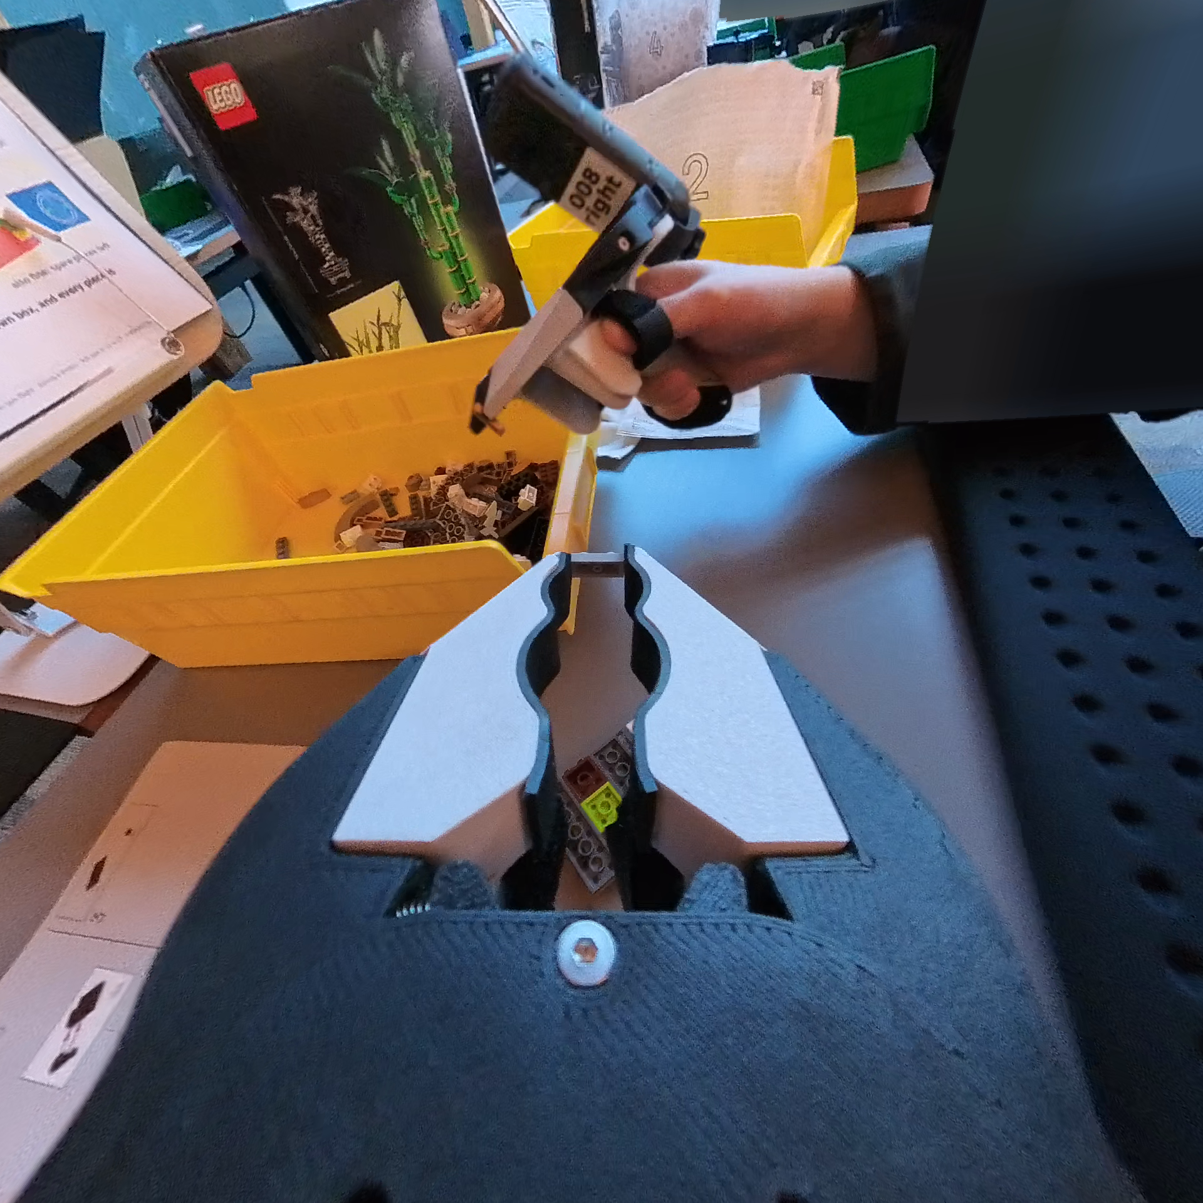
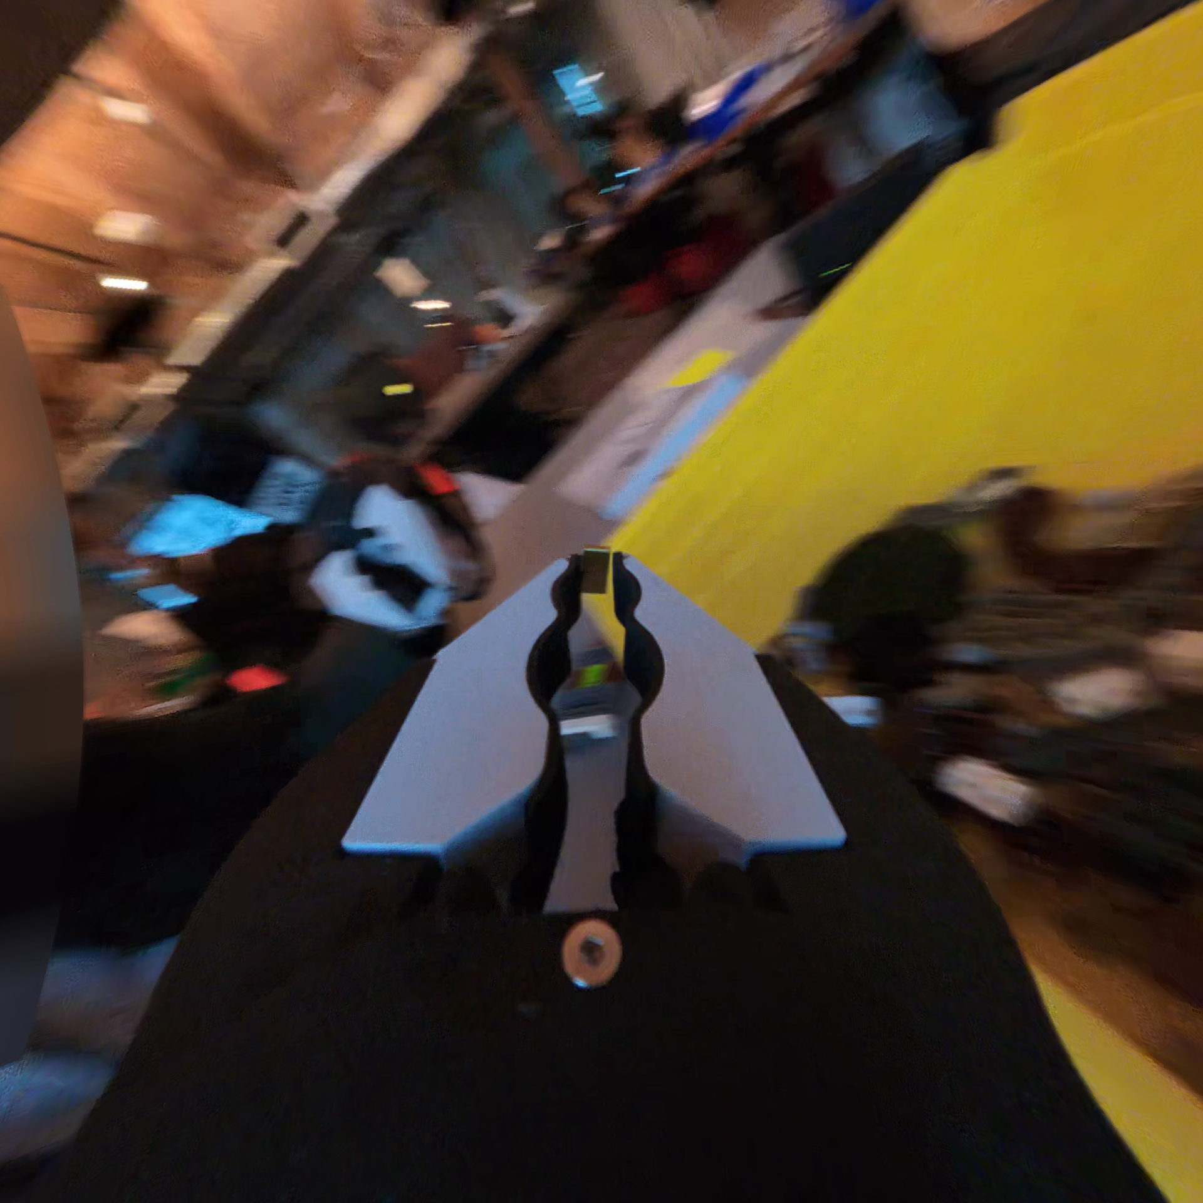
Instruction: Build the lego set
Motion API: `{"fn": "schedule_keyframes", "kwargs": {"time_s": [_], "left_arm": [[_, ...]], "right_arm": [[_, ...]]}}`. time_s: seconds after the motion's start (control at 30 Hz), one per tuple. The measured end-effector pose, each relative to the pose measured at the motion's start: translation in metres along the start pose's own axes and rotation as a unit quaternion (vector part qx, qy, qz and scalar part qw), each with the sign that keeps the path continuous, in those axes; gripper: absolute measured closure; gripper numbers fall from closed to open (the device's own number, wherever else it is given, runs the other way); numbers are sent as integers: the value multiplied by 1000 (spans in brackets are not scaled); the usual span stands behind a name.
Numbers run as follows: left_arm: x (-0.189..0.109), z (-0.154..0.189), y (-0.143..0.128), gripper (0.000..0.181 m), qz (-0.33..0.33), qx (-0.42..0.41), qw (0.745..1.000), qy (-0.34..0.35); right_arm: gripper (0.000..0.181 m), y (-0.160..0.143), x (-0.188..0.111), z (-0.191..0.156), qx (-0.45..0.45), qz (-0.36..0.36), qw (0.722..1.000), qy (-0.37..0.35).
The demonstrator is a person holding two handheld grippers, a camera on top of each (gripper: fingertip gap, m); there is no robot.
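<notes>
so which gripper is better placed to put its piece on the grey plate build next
Left, probably. The left gripper, shut on a small grey piece, sits right over the grey plate build. The right gripper, pinching a small tan piece, hangs above the yellow bin, farther away.

Your bin of loose bricks [image 1: 312,521] is sitting toward the bench's [image 1: 781,553] far left, with the set's box [image 1: 338,195] standing upright just behind it. A second bin [image 1: 748,241] is sitting behind and to the right, holding a paper bag [image 1: 735,150]. The partly built plate assembly [image 1: 595,807] is lying nearest you, before the first bin.
</notes>
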State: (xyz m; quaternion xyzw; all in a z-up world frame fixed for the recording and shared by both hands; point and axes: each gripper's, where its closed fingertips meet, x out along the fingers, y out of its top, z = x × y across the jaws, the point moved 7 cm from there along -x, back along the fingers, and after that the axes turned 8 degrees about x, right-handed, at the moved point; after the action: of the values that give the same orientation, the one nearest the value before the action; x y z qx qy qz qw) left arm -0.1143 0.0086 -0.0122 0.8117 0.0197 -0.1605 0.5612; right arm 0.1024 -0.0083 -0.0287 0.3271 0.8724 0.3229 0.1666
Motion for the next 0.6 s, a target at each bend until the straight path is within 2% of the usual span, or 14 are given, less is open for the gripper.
{"fn": "schedule_keyframes", "kwargs": {"time_s": [0.07, 0.17, 0.23, 0.3, 0.4, 0.5, 0.6], "left_arm": [[1, -1, -1, 167, 1, -3, 1000, 3], [1, -1, 0, 167, 2, 13, 1000, 19], [1, 1, 3, 167, 4, 32, 999, 30], [2, 4, 5, 167, 3, 54, 998, 37], [4, 10, 8, 167, 2, 105, 993, 54], [7, 15, 9, 167, -9, 143, 988, 65], [11, 19, 7, 167, -24, 157, 985, 63]], "right_arm": [[144, 8, -5, 13, -20, 25, 997, -67], [144, 13, -12, 12, -22, 62, 996, -60], [149, 11, -10, 0, -24, 63, 998, -13], [151, 1, 1, -18, -9, 27, 997, 69], [149, -24, 26, -38, 67, -47, 982, 172], [151, -45, 45, -43, 93, -89, 973, 190], [155, -55, 55, -44, 89, -119, 973, 179]]}}
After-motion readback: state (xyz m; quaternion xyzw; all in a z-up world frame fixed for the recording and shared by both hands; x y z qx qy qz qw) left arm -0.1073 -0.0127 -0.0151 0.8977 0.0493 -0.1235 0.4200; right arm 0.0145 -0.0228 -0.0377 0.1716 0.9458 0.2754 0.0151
